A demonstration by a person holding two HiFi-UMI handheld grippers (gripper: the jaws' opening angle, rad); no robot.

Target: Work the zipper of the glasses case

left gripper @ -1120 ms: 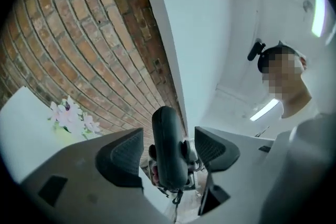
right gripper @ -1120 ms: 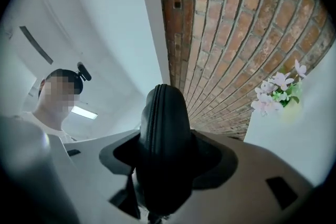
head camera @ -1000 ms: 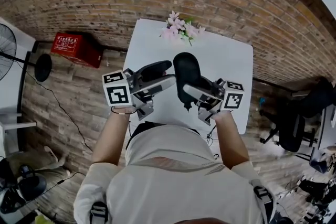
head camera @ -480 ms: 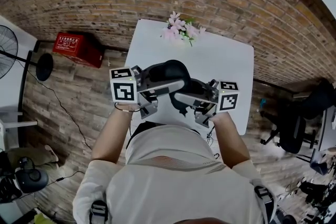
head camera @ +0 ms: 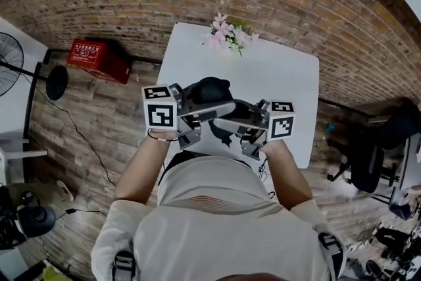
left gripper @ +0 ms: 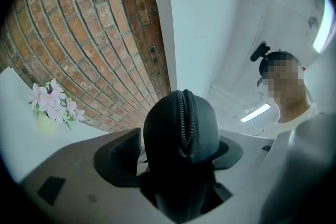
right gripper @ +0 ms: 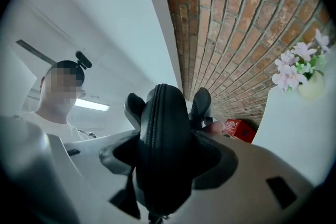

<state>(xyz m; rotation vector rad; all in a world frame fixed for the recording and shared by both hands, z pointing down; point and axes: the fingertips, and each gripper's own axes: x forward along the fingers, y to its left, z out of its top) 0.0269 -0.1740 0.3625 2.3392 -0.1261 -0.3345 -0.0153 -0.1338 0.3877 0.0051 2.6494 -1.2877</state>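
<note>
While the glasses case (head camera: 212,90) hangs in the air between my two tools, above the near edge of the white desk (head camera: 283,76), the zipper work itself looks unstarted to me. My right tool (right gripper: 168,160) is clamped on one end of the case, its pads pressed against both sides, and it carries the weight. My left tool (left gripper: 176,152) stands with its jaws as wide as they go around the other end. The case sits between them, but a thin strip of light shows along one pad, so I judge that this tool is not pressing on it yet. From the left gripper view the zipper (left gripper: 185,118) runs up over the rounded end with its teeth meshed, and the seam in the right gripper view looks just as tightly closed. I cannot pick out the slider or its pull tab in any view. So what is done, as far as I can see, is the lifting and the lining-up of the case between the tools. What is left is to clamp the left tool on, find the pull and run the zipper along the seam. Flowers (head camera: 227,36) stand at the far edge of the desk, well apart from all this.
</note>
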